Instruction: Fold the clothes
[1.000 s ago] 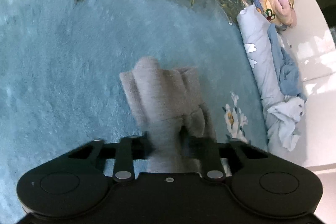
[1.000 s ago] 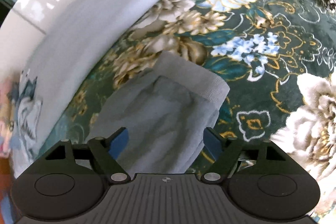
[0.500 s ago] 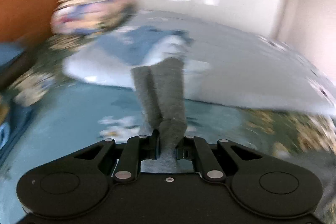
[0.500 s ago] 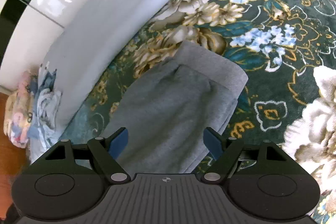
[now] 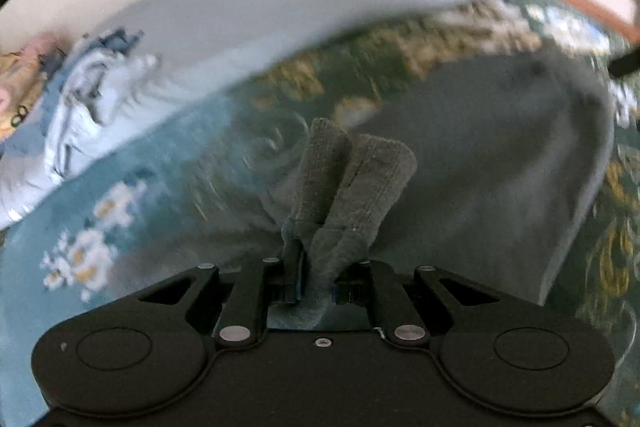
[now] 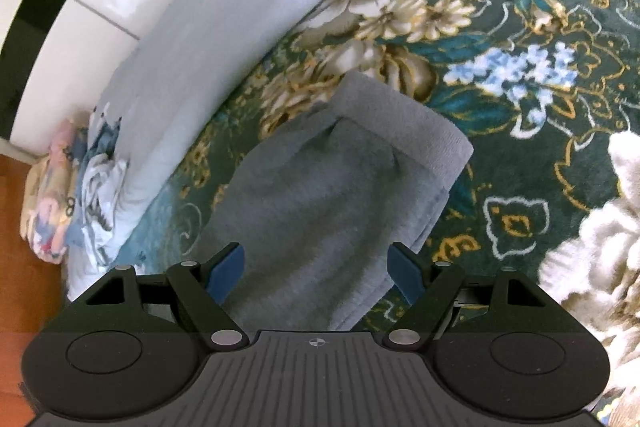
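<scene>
Left wrist view: left gripper clamped on ribbed cuffs of grey trousers.
Soft, limp knit, spread on floral blanket; best taken by cuffs or waistband. Right gripper wide open above, gripping nothing.

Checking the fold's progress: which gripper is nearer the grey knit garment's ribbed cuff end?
Left. The left gripper is clamped on the ribbed cuff end; the right gripper hangs open over the garment's body.

The left gripper is swinging off the plain teal patch toward the grey garment at the frame's right, its jaws closing tighter on the ribbed cuff. In the right wrist view, more garment is showing.
</scene>
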`<state>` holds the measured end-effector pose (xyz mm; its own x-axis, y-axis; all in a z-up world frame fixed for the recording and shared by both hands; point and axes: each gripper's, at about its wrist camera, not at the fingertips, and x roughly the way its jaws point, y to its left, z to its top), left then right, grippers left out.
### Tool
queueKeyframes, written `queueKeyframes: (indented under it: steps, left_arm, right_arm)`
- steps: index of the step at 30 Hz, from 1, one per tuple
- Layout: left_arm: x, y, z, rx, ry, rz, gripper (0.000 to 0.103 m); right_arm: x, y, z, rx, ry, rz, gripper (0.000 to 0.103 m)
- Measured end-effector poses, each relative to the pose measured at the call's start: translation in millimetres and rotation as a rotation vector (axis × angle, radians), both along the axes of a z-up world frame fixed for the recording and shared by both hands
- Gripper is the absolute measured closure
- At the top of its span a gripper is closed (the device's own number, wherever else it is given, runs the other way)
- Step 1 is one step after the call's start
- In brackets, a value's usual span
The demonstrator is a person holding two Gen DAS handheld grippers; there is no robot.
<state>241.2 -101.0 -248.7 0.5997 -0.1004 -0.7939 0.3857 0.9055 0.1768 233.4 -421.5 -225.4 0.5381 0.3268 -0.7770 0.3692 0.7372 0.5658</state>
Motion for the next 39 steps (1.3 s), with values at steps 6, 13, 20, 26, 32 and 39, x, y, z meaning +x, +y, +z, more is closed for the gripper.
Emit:
queueKeyframes:
  steps: [6, 13, 20, 26, 32, 39]
  left_arm:
    - [-16, 8, 6, -0.066, 0.060, -0.042, 0.050]
    - [-28, 55, 35, -0.202, 0.077, 0.053, 0.039]
    - [-18, 146, 23, -0.333, 0.172, 0.504, 0.040]
    - [-5, 200, 3, -0.411, 0.224, 0.775, 0.040]
    - [-8, 206, -11, -0.371, 0.295, 0.752, 0.040]
    - [-21, 208, -23, -0.356, 0.342, 0.715, 0.039]
  right_arm:
    - [7, 16, -11, 0.039, 0.018, 0.039, 0.026]
    - [35, 66, -11, 0.113, 0.016, 0.203, 0.026]
    - [62, 138, -30, 0.233, 0.104, 0.355, 0.026]
    - [75, 157, -56, 0.258, 0.243, 0.210, 0.028]
    - [70, 153, -68, 0.293, 0.274, 0.077, 0.077]
    - [61, 154, -42, 0.228, 0.222, 0.168, 0.088]
